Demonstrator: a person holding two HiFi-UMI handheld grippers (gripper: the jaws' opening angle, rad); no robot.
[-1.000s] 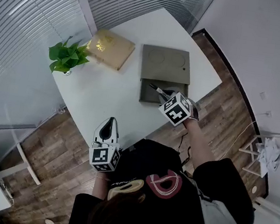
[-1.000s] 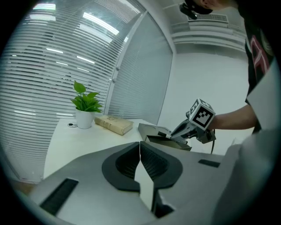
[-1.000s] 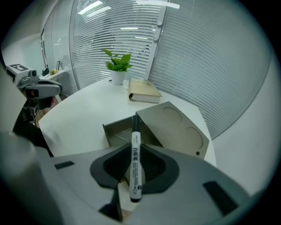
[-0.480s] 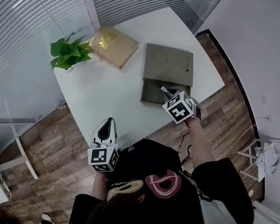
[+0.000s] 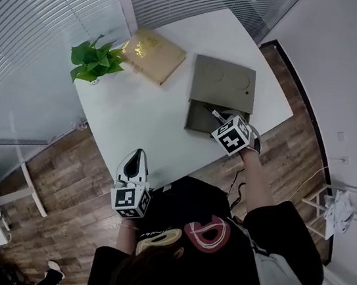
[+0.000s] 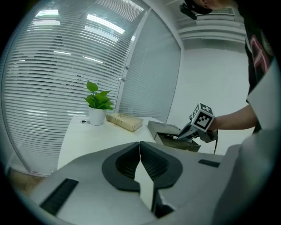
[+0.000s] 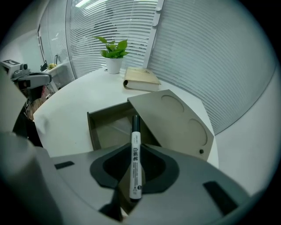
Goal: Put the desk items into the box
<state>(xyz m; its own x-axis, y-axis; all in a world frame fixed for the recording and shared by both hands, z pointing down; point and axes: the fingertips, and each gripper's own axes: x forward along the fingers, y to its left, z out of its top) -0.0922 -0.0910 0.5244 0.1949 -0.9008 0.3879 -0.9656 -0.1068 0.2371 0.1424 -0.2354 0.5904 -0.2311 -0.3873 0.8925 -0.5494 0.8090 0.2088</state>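
Listing what we find, item by item.

Item one: the right gripper (image 7: 134, 176), tilted steeply down over the near right part of the white table (image 5: 142, 116). We note its jaws pinching a white marker (image 7: 135, 147) lengthwise. The pads press on the barrel, black print runs along it, and the dark capped end points away from the hand.

Item two: the box (image 5: 194, 119), grey, low and rectangular, standing on the right half of the table. Its lid (image 5: 224, 84), a flat grey panel with two shallow round marks, lies over the far part and leaves the near part open. We see the marker's dark end over that open part, just at the lid's near edge. Whether it touches the box we cannot tell.

Item three: the left gripper (image 6: 140, 165), held off the near edge of the table, above the wooden floor (image 5: 60, 180) and well apart from the box. We record its jaws pressed together, with nothing between them.

Item four: a tan book (image 5: 153, 55), lying flat on the far side of the table. It sits to the left of the lid and does not touch it.

Item five: a green plant (image 5: 96, 61) in a small white pot (image 6: 96, 116), upright at the far left corner of the table, near the book.

Item six: slatted blinds (image 5: 45, 12) behind the far left edge of the table, seen by us in all three views.
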